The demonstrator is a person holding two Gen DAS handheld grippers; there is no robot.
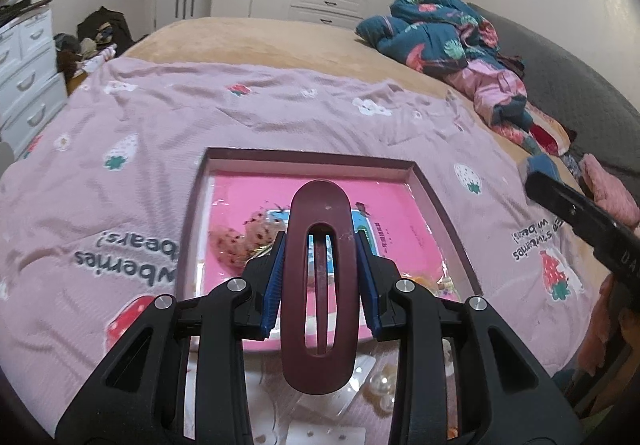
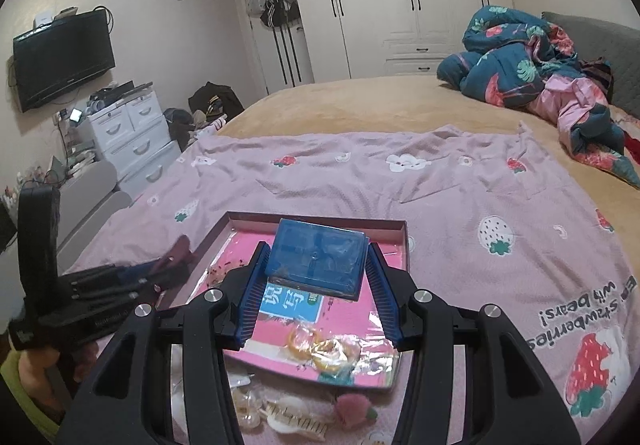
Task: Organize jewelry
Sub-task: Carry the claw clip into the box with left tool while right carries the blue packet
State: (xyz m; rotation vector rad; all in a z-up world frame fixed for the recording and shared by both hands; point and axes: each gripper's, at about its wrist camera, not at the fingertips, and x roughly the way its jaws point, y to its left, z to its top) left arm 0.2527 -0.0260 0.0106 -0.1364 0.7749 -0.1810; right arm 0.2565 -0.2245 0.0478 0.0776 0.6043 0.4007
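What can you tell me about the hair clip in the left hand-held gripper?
The hair clip is a long oval of dark maroon, matte plastic by its look, with a slot down its middle and a bar showing through it. It points away from the camera along the fingers. The left hand-held gripper is shut on its two long sides with its blue pads, and holds it above the pink-lined box.
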